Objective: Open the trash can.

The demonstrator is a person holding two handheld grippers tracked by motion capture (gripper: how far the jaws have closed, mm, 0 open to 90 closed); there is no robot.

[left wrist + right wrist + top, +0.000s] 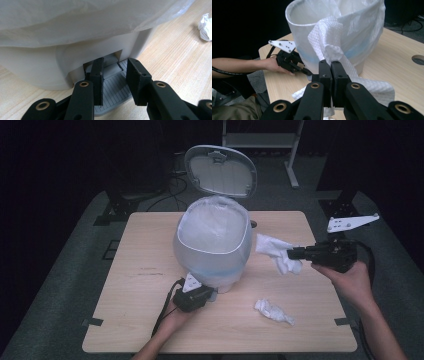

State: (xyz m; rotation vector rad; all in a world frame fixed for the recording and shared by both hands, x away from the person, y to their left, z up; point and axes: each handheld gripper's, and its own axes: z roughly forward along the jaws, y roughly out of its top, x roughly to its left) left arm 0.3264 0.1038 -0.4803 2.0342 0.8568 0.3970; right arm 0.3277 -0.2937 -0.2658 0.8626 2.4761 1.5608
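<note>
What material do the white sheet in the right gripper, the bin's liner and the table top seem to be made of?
White sheet: probably paper towel, matte, with an embossed dimple pattern. Liner: thin translucent plastic film, crinkled and slightly glossy. Table top: light wood or wood-look laminate, with visible grain lines.

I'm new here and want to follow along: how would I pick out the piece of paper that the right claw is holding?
Start at the white pedal bin with its lid up, in the middle of the wooden table. To its right, the right claw holds a white paper towel in the air. Unlike the crumpled paper ball lying on the table nearer the person, this one hangs loose and unfolded.
</note>
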